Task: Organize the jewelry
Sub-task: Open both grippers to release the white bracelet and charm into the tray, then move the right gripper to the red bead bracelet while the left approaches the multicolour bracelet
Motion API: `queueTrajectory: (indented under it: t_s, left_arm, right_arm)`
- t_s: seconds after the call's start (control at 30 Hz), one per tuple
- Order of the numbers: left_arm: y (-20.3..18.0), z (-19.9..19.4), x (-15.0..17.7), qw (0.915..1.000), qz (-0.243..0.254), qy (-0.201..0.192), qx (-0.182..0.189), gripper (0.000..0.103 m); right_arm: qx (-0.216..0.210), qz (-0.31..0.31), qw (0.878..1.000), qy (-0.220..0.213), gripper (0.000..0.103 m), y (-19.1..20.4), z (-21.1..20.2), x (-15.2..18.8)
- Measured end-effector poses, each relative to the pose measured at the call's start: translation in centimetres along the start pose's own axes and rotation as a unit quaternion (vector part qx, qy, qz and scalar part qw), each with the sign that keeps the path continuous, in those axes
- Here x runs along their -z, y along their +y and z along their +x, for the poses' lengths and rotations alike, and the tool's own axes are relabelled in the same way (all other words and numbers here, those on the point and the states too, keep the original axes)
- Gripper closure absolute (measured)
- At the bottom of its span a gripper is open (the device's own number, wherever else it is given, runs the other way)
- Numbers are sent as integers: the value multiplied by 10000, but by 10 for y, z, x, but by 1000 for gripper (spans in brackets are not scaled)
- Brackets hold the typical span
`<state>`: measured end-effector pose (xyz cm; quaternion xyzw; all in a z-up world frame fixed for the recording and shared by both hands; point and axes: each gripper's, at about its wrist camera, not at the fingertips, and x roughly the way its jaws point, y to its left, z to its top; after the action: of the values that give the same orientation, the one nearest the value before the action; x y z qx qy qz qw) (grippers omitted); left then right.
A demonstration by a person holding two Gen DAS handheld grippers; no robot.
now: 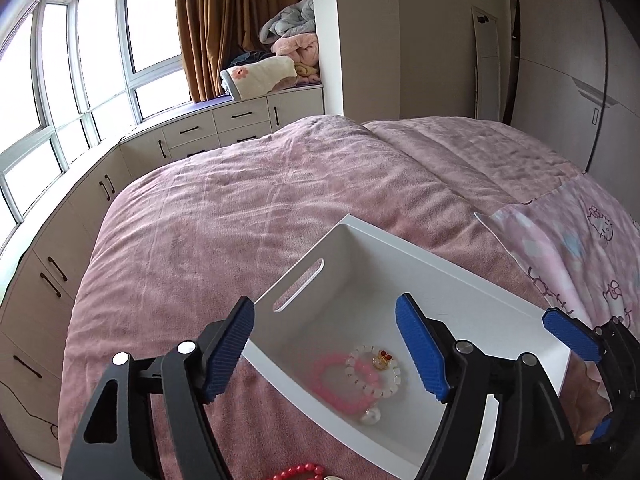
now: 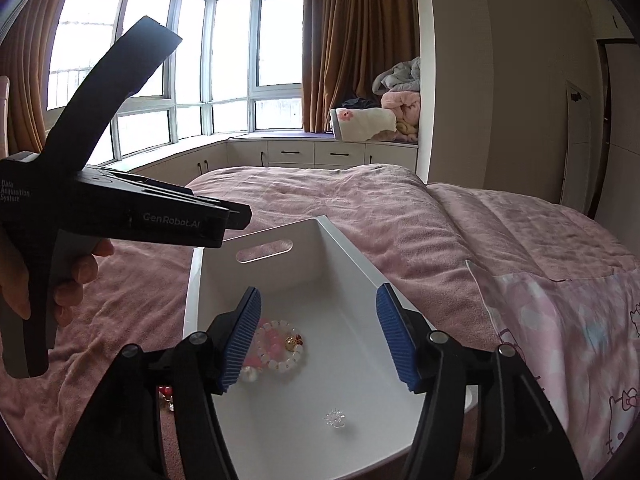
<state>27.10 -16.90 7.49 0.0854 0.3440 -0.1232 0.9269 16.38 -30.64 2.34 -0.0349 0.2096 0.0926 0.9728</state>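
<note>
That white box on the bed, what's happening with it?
A person is sorting jewelry with two hand-held grippers. The white box on the pink bedspread already holds a pink bracelet, a white beaded bracelet and a small clear piece. Both grippers, left and right, are open and empty. A red bracelet lies outside.

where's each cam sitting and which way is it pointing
Left wrist: on the left gripper, looking down into the white bin at the bracelets; its open jaws and the right gripper's tip show.
Right wrist: on the right gripper, facing the same bin; its open jaws, the left gripper and a hand show.
Shared: bin, bracelets, pink bed, window.
</note>
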Motion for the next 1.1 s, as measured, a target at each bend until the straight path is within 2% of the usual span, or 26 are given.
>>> queueTrajectory:
  t_s: [0.07,0.23,0.4,0.5,0.57,0.67,0.73,0.97,1.1]
  left_arm:
    - [12,-16,3,9998,-104,-120,-126,10]
    - [43,-52,21,9989,-169,-253,-360,9]
    - [75,-79,61,9970,-182,-287,-691,8]
    - [94,-87,91,9964,-304,-199,-761,7]
    - [104,-87,113,9962,-431,-84,-749,7]
    - [117,-82,145,9953,-640,78,-727,7]
    - [124,-77,164,9945,-781,183,-673,7]
    - [127,-49,218,9903,-1208,502,-466,7]
    - [126,-35,233,9890,-1313,677,-49,7]
  right_arm:
    - [-86,-72,9999,-129,32,6,-4,-1]
    - [-461,-267,9976,-432,26,27,-16,-3]
    - [-1276,-518,9897,-391,27,60,-21,0]
    - [-1580,-785,9839,-271,34,84,-21,1]
    - [-1770,-859,9804,-70,42,99,-16,4]
    - [-1920,-973,9760,319,49,117,-4,10]
    - [-1961,-1070,9726,639,50,129,6,17]
    - [-1543,-1488,9638,1584,50,164,40,46]
    - [-1392,-1610,9587,1889,52,166,54,60]
